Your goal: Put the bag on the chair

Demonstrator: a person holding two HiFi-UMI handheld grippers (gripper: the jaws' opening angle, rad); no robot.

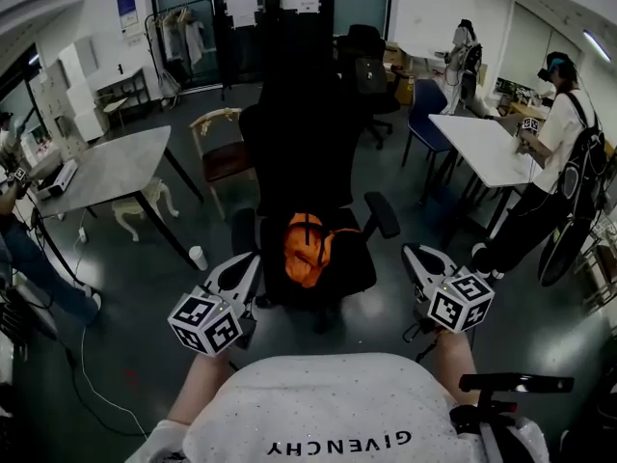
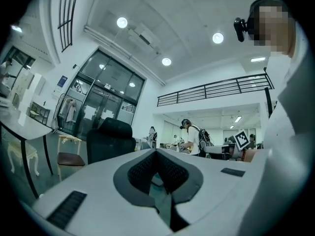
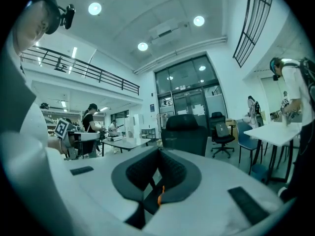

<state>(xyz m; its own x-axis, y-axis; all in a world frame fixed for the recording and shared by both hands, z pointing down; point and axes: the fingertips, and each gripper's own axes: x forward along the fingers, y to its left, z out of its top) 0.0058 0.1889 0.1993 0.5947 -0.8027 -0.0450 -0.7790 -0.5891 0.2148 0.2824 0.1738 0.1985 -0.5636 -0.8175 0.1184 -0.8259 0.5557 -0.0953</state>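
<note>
Orange bag (image 1: 307,249) sits on the black chair (image 1: 289,152) seat, centre frame: job looks done. Left gripper (image 1: 249,260) and right gripper (image 1: 413,255) hover lower down, jaws closed and empty.

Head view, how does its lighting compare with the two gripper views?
Head view: underexposed, the black chair loses detail, only the orange bag pops. Left gripper view: brighter, ceiling lights flare, round fisheye vignette. Right gripper view: same, railing bows.

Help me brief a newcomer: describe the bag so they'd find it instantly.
Start at the big black office chair in the middle of the floor. On its seat lies the bag. It is the only bright orange thing in view.
</note>
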